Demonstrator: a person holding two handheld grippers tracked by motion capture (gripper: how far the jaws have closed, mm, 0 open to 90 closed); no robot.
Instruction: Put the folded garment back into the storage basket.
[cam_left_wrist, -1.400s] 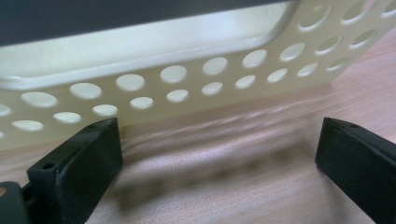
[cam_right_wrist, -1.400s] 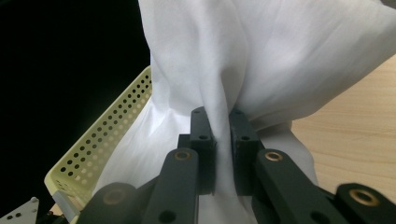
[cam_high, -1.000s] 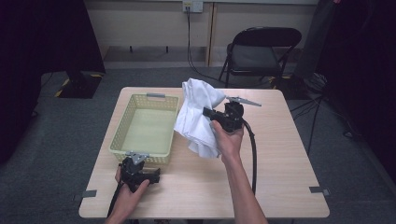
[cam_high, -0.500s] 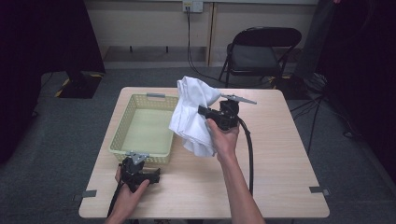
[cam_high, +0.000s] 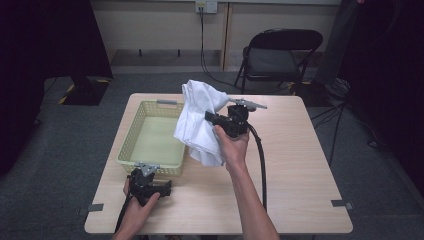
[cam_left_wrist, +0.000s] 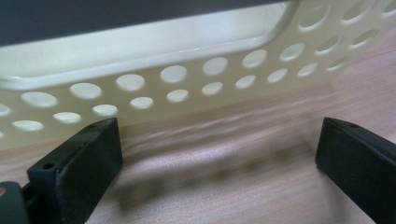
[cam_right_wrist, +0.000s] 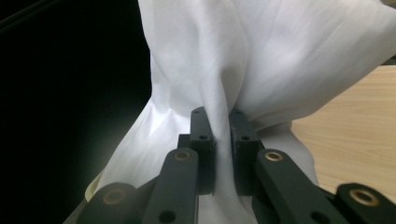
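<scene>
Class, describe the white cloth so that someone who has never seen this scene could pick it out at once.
Start at the wooden table and find the pale yellow perforated basket on its left half. Just right of the basket, the white cloth hangs bunched, pinched in the right gripper. It is the one soft, crumpled white thing there.

This looks like a lab or studio set up for recording. A plain wooden table (cam_high: 295, 165) stands on grey carpet (cam_high: 65, 150), with tape marks beside its legs. Black curtains (cam_high: 45, 45) hang at both sides, a folding chair (cam_high: 280, 55) waits behind, and a cable runs down from a wall socket (cam_high: 206, 6).
</scene>
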